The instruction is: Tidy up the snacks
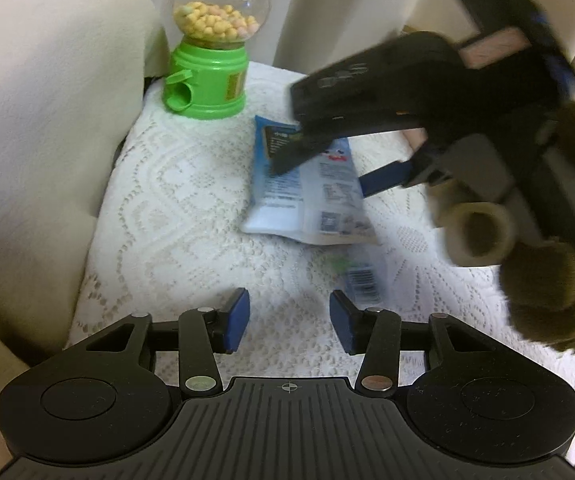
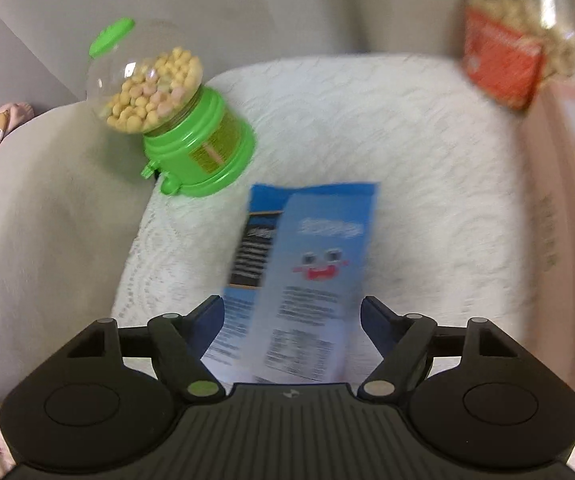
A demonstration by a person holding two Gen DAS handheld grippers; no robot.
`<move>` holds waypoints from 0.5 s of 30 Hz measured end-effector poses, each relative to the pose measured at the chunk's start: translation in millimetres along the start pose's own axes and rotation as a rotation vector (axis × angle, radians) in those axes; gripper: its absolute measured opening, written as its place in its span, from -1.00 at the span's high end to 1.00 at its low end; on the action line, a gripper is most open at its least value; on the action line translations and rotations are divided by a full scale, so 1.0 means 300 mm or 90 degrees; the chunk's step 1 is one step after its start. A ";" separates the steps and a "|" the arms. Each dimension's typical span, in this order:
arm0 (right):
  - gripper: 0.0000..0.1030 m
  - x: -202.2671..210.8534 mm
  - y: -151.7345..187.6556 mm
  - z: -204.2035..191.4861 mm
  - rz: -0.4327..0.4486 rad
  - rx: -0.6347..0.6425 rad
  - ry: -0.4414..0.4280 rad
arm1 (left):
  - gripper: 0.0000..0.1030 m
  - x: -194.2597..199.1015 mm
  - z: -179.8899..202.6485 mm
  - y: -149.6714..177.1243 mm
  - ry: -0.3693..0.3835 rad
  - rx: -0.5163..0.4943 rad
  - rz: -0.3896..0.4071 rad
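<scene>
Blue snack packet [image 2: 307, 264], green candy dispenser [image 1: 207, 80], white lace tablecloth [image 1: 175, 208].

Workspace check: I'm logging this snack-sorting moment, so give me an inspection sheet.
Surface: white lace cloth.
Job's things: blue snack packet lying flat; smaller packet nearer the left gripper; green candy dispenser upright at the back; jar with red label, blurred.
Clutter: nothing seen.
Grippers: left gripper open, empty; right gripper open, jaws astride the blue packet.
Cables: nothing seen.
Surroundings: cream cushion, pale curtain.
</scene>
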State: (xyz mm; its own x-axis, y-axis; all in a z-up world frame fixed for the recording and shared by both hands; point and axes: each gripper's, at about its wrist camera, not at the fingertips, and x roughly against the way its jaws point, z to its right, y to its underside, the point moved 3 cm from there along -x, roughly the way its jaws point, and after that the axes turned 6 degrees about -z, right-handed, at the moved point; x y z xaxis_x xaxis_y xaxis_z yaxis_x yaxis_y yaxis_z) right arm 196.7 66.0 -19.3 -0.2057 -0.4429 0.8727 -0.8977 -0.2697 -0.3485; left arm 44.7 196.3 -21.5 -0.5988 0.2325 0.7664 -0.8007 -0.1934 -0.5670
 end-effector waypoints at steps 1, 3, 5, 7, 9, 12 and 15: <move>-0.49 -0.019 -0.006 -0.013 -0.003 -0.003 0.007 | 0.11 0.002 -0.004 0.000 0.001 0.000 0.001; -0.61 -0.050 -0.020 -0.054 -0.001 0.015 0.047 | 0.12 0.003 -0.009 0.001 0.005 0.000 0.003; -0.66 -0.075 -0.032 -0.091 0.002 0.045 0.091 | 0.12 0.001 -0.009 0.004 0.007 -0.001 0.004; -0.75 -0.098 -0.037 -0.116 -0.001 0.066 0.126 | 0.12 0.003 -0.010 0.010 0.009 -0.002 0.007; -0.80 -0.111 -0.033 -0.138 -0.005 0.084 0.150 | 0.14 0.003 -0.010 0.012 0.009 -0.003 0.008; -0.74 -0.108 -0.025 -0.151 0.004 0.092 0.160 | 0.15 0.009 -0.007 0.018 0.012 -0.003 0.011; -0.61 -0.062 -0.009 -0.140 0.017 0.091 0.136 | 0.15 0.013 -0.014 0.022 0.019 0.003 0.013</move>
State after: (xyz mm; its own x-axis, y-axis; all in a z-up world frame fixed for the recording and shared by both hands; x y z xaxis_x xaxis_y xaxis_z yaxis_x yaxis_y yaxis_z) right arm 186.6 110.9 -20.3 -0.3197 -0.2655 0.9096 -0.8294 -0.3858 -0.4041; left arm 36.8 199.8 -23.4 -0.6148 0.2564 0.7458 -0.7887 -0.2026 -0.5804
